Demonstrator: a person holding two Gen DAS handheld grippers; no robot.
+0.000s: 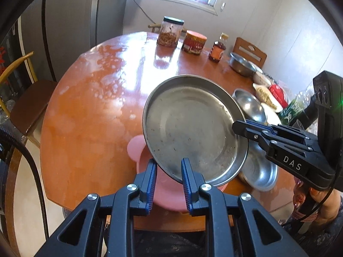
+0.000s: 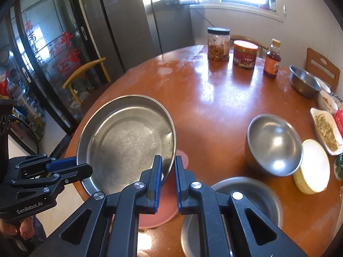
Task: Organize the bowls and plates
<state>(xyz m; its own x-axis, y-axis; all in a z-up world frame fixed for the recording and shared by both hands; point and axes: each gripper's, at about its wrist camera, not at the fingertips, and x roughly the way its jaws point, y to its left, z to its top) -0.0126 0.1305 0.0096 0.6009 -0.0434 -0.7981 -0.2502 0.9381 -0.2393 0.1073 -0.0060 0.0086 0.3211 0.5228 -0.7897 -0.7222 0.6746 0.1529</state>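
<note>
A large steel plate [image 1: 190,126] hangs tilted above the round wooden table [image 1: 92,115], held by its rim from two sides. My left gripper [image 1: 169,162] is shut on its near rim. My right gripper [image 2: 168,160] is shut on the opposite rim, where the steel plate [image 2: 126,139] shows again. A pink plate [image 1: 150,186] lies on the table right under it, mostly covered. To the right of the pink plate [image 2: 163,205] a steel bowl [image 2: 274,143] stands, and another steel bowl [image 2: 242,184] sits nearer, partly behind my fingers.
At the far edge stand a glass jar [image 2: 218,45], a red tub [image 2: 245,55] and a brown bottle [image 2: 272,61]. A third steel bowl [image 2: 304,81] and white dishes of food [image 2: 327,130] line the right side. Chairs [image 1: 27,107] ring the table.
</note>
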